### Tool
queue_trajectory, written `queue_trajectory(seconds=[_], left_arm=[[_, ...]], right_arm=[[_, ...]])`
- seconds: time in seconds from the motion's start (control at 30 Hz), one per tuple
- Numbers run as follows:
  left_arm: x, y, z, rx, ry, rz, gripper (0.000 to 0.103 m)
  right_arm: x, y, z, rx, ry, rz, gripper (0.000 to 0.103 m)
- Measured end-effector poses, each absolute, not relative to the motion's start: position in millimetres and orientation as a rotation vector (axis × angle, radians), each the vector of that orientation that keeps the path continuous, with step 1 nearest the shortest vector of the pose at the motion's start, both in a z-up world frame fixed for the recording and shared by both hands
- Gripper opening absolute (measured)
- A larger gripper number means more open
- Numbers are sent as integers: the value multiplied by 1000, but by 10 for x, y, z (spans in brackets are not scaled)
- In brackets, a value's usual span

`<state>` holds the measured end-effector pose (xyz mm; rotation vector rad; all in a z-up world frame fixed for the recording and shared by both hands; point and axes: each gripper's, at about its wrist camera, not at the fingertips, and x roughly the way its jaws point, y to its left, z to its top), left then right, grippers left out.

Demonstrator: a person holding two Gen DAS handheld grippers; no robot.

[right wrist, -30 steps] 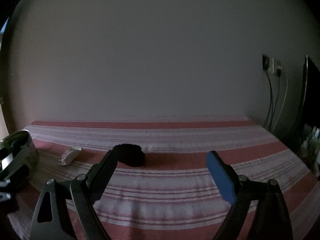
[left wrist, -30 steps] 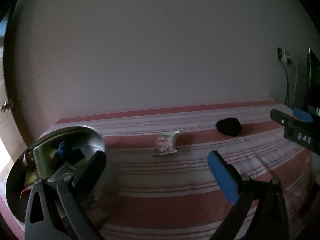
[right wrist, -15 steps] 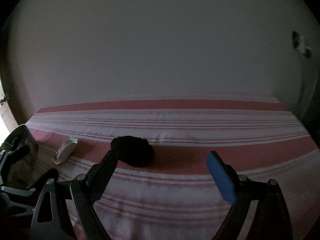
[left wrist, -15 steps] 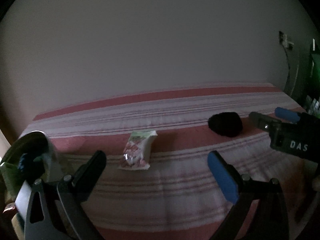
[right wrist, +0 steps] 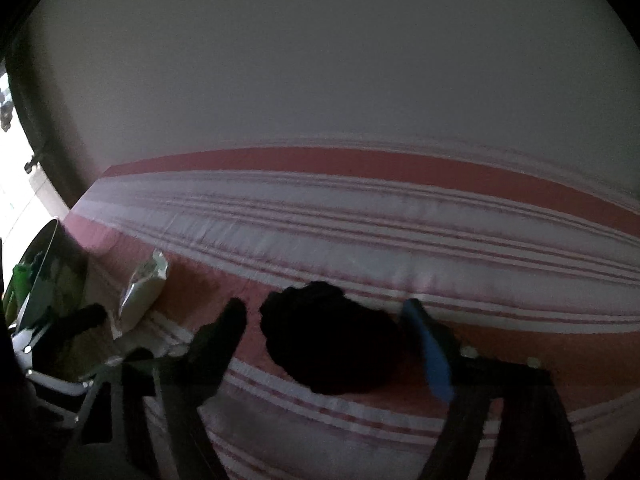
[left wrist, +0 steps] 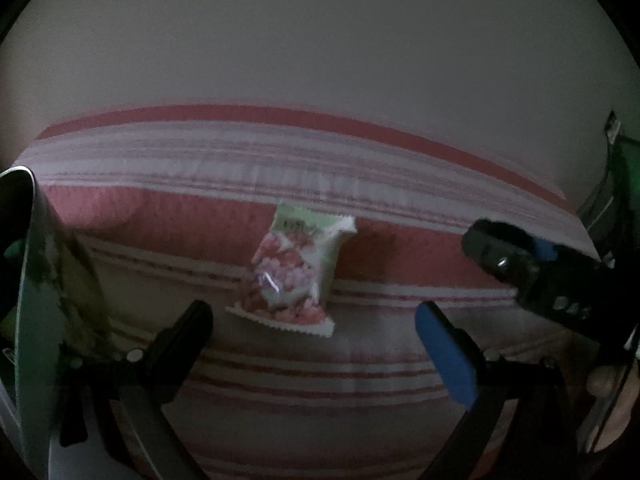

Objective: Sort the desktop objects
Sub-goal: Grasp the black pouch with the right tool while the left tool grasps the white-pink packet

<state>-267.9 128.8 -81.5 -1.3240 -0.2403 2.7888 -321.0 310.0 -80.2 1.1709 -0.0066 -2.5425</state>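
Note:
A small pink and green snack packet (left wrist: 294,270) lies on the red and white striped cloth (left wrist: 320,384). My left gripper (left wrist: 316,332) is open, its jaws wide apart just short of the packet, empty. A black fuzzy lump (right wrist: 332,346) lies on the cloth between the open fingers of my right gripper (right wrist: 328,324), which are not closed on it. The packet also shows in the right wrist view (right wrist: 142,290), at the left. The right gripper (left wrist: 524,264) shows at the right of the left wrist view.
A metal bowl (left wrist: 36,264) holding several items stands at the left edge; it also shows in the right wrist view (right wrist: 44,280). A plain wall (left wrist: 320,40) rises behind the cloth. Cables and a dark screen edge (left wrist: 616,184) are at the far right.
Both grippers moved forward and down. The packet now lies near the left jaws and the black lump now sits between the right fingers. The bowl slid to the left edge.

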Motion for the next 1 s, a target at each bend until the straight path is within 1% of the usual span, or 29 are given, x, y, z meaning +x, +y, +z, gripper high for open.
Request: queue_trajectory(seconds=[0.03, 0.1, 0.23, 0.37, 0.43, 0.53, 0.57, 0.6, 0.67, 0.73, 0.77, 0.83, 0.9, 0.97, 1.0], left_arm=[[-2676, 1307, -810, -1320, -224, 2794, 102], [-2700, 1349, -821, -1328, -195, 2788, 102], [-2704, 1339, -751, -1291, -143, 2867, 100], [-2723, 1309, -652, -1282, -141, 2922, 100], [-2801, 1328, -663, -1324, -94, 2935, 100], [-2940, 1372, -763, -1420, -13, 2940, 100], [-2952, 1368, -797, -1440, -1, 2933, 96], [-2990, 1385, -841, -1465, 19, 2921, 97], [-3004, 1380, -816, -1455, 12, 2927, 89], [-3003, 1360, -819, -1440, 9, 2917, 84], [-2991, 1355, -818, -1431, -17, 2903, 77], [-2962, 1305, -841, -1412, -59, 2872, 68], [-2967, 1266, -835, -1400, -48, 2862, 60], [-2992, 1294, -834, -1374, -11, 2838, 41], [-2975, 1351, -829, -1366, 13, 2829, 41]], right_arm=[[-3212, 3086, -824, 1189, 11, -2544, 65], [-3190, 3073, -829, 1210, 53, -2551, 65], [-3119, 2994, -825, 1208, 152, -2565, 61], [-3046, 2969, -811, 1205, 203, -2571, 59], [-3040, 3012, -814, 1207, 160, -2566, 59], [-3047, 3202, -789, 1210, 35, -2549, 59], [-3039, 3246, -775, 1208, -8, -2544, 59], [-3034, 3277, -774, 1205, -37, -2544, 59], [-3026, 3315, -743, 1188, -62, -2560, 59], [-3011, 3300, -712, 1167, -69, -2572, 59], [-2996, 3317, -687, 1152, -84, -2579, 59], [-2993, 3330, -661, 1136, -103, -2582, 59], [-3001, 3319, -654, 1125, -110, -2593, 59], [-2981, 3328, -686, 1119, -92, -2617, 59], [-2965, 3335, -689, 1116, -79, -2627, 59]])
